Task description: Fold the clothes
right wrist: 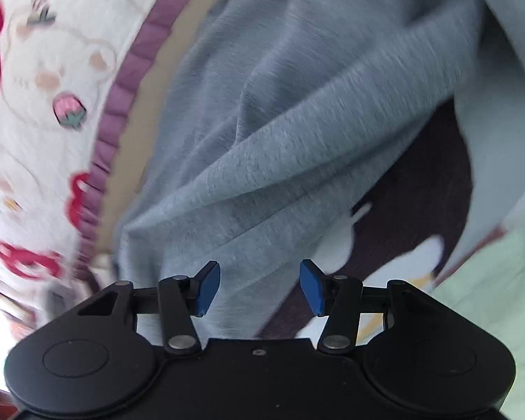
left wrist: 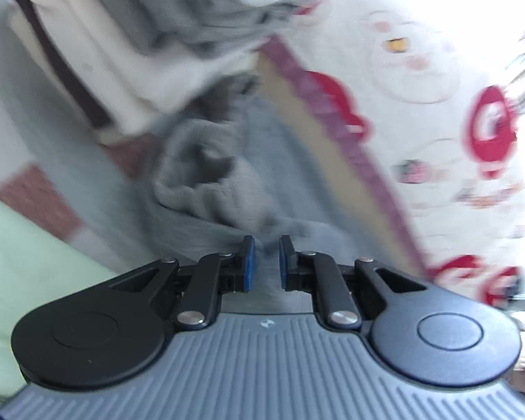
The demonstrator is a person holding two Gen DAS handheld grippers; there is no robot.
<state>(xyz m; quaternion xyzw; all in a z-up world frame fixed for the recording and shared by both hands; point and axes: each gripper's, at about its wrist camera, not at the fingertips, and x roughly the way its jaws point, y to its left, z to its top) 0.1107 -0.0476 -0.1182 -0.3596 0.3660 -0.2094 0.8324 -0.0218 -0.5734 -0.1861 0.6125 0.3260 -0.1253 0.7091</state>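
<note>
A grey knit garment (left wrist: 210, 189) lies rumpled on the bed, bunched into a knot ahead of my left gripper (left wrist: 266, 255). Its blue pads stand a narrow gap apart, with grey cloth showing behind the gap and nothing clearly pinched. In the right wrist view the same grey garment (right wrist: 297, 105) falls in long diagonal folds. My right gripper (right wrist: 259, 287) is wide open just over its lower edge, with cloth lying between the fingers but not clamped. Both views are blurred.
A pile of cream and grey clothes with dark trim (left wrist: 105, 35) sits at upper left. A white quilt with red prints and a purple ruffle (left wrist: 420, 105) (right wrist: 35, 70) borders the garment. A dark purple printed cloth (right wrist: 402, 210) and pale green fabric (right wrist: 490, 280) lie to the right.
</note>
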